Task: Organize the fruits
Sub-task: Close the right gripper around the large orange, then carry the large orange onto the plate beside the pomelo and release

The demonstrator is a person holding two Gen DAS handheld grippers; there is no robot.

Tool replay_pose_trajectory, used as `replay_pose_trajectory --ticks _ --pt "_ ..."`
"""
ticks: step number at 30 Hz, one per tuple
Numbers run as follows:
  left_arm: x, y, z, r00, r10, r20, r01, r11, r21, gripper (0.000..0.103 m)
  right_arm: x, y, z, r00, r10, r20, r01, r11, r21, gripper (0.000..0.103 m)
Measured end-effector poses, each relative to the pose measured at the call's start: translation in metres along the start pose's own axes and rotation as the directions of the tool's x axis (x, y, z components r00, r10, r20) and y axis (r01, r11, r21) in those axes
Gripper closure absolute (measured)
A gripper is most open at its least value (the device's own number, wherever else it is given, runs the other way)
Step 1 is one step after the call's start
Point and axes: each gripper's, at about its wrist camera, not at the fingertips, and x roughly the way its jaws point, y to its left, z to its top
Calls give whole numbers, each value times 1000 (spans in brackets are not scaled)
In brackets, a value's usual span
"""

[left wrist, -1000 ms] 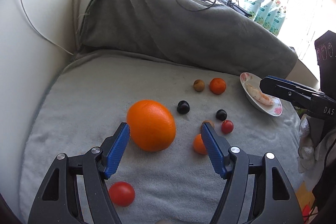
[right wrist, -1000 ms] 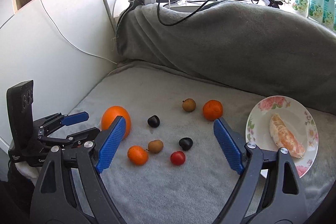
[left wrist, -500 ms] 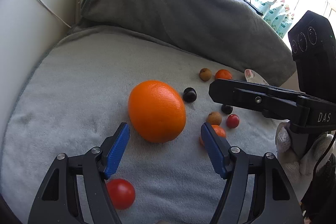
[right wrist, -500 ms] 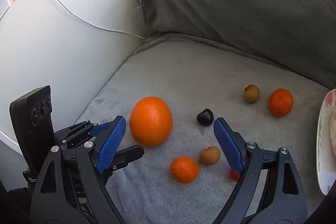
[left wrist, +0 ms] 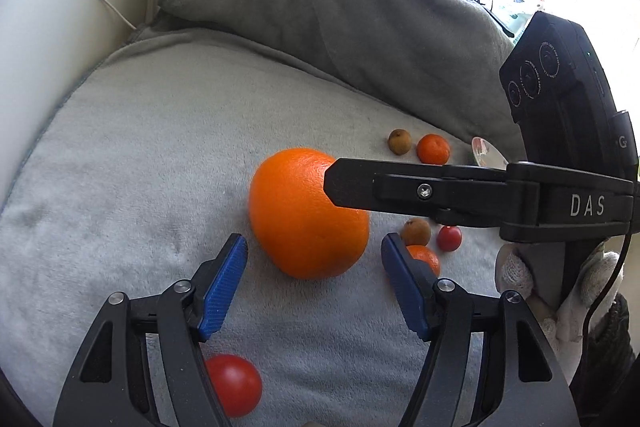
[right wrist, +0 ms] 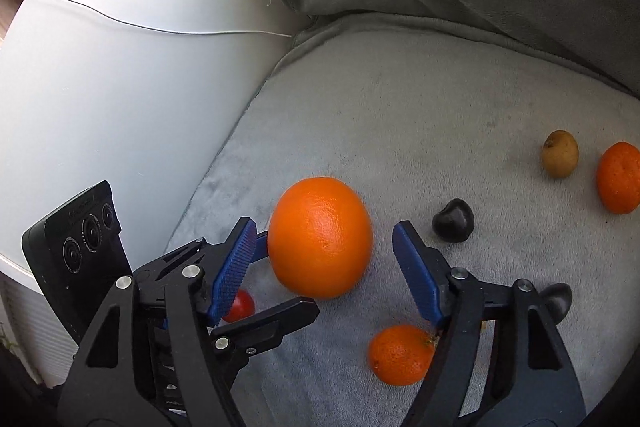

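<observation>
1. Now reaching for the large orange (right wrist: pixel 320 237) on the grey cushion (right wrist: pixel 440 107): straddled by the right gripper (right wrist: pixel 324 225), just narrowing but not yet pressing; faced by the left gripper (left wrist: pixel 314 239), open, empty
2. Next, probably: squeeze squarely, lift, carry toward the plate (left wrist: pixel 486 157)
3. Plate rim visible from the left wrist only; dark cherry (right wrist: pixel 453 225) from the right only

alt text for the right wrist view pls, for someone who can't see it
A big orange sits on a grey cushion between the open blue fingers of the right gripper, which have just been closing and are not touching it. The left gripper reaches in from the left, with smaller fruits scattered nearby.
</observation>
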Motion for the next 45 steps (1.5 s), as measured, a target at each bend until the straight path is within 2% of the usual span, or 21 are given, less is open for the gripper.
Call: replay_pose_trajectory --ticks 13,16,26,45 --pt "11 7 6 1000 -16 -25 15 1000 -19 35 15 6 1 999 2 -44 -2 1000 2 37" --pt "13 9 6 999 -19 -31 18 1000 -26 40 14 7 2 999 -2 -41 2 1000 1 37" --pt "11 10 5 1000 -8 -22 7 1000 -18 40 9 8 -1 1000 -7 -26 7 1000 -7 38" --pt "-10 -22 1 1000 8 29 -9 999 40 40 -24 9 -11 999 0 45 1 1000 -27 38"
